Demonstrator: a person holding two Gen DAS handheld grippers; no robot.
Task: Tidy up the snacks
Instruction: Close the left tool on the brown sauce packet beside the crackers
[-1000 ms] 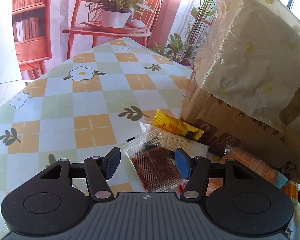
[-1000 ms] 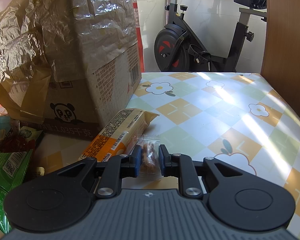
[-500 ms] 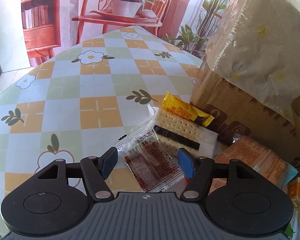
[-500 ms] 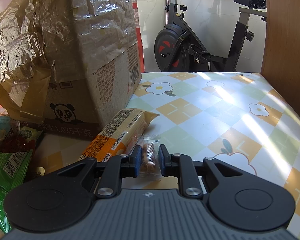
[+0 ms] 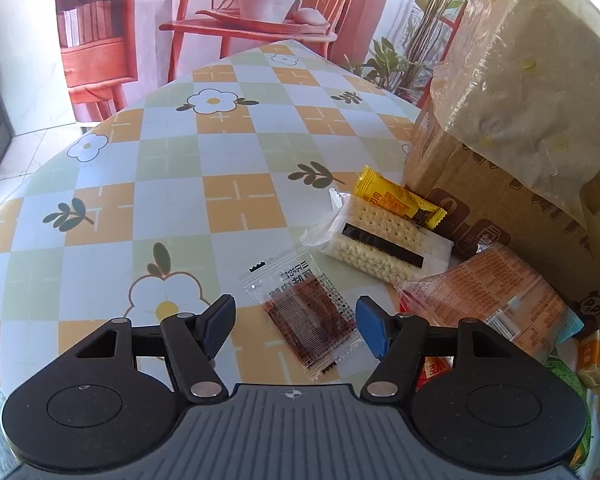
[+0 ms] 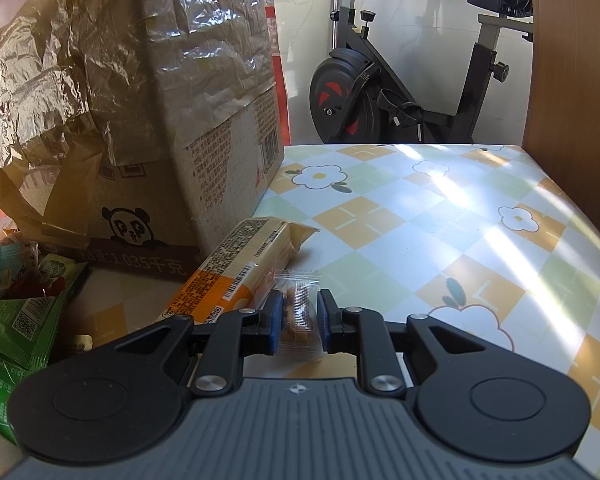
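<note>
The left hand-held gripper point(image 5: 296, 322) hangs spread wide above the desk point(image 5: 148, 184), its blue pads clear of the clear sachet of dark brown snack point(image 5: 302, 314) that lies flat between them. Compared with a second ago, this gripper has drawn back and risen: the sachet now shows whole, from its jagged top edge to its lower seam, where earlier its lower part was hidden behind the gripper body, and more of the checkered cloth is in sight. Just beyond the sachet lies a cracker pack point(image 5: 376, 246) with a black stripe, and touching its far edge is a yellow wrapped bar point(image 5: 400, 202). To the right, an orange printed packet point(image 5: 488, 300) rests against the foot of the cardboard box point(image 5: 488, 200), which wears a crinkled plastic bag point(image 5: 532, 80) over its top.

The right hand-held gripper point(image 6: 298, 320) has not moved; it stays clamped on a small clear candy packet point(image 6: 298, 312), held just above the desk beside a long orange-and-cream biscuit pack point(image 6: 240, 276). Green packets point(image 6: 16, 332) crowd the left edge, and an exercise bike point(image 6: 400, 92) stands past the desk.
</note>
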